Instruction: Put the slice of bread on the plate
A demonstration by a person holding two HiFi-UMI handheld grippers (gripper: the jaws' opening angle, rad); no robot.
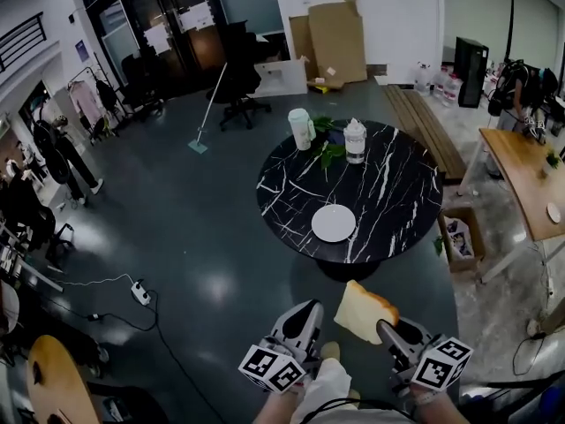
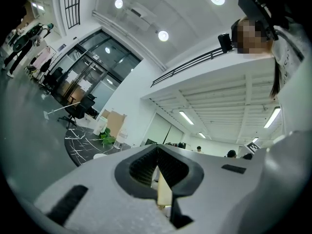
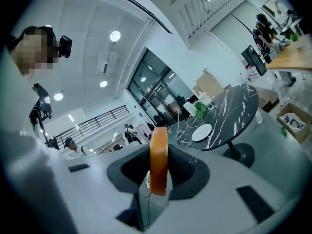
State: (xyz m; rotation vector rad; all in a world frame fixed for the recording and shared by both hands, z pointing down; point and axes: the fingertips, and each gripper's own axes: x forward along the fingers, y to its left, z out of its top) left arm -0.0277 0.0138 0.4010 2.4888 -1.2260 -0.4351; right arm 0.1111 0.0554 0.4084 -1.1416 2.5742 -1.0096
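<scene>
A thick slice of bread (image 1: 364, 312) with a brown crust is clamped in my right gripper (image 1: 388, 329), low in the head view and above the floor. In the right gripper view the bread (image 3: 158, 160) stands edge-on between the pads. The white plate (image 1: 334, 223) lies bare near the front edge of the round black marble table (image 1: 397, 193), ahead of both grippers; the plate (image 3: 201, 132) also shows in the right gripper view. My left gripper (image 1: 311, 313) is beside the bread, its jaws closed with nothing in them (image 2: 157, 168).
On the table's far side stand a white jug (image 1: 301, 128), a clear container (image 1: 355, 140) and green leaves (image 1: 328, 153). A cardboard box (image 1: 459, 237) sits on the floor right of the table, by a wooden desk (image 1: 530, 179). A power strip (image 1: 139, 291) lies left.
</scene>
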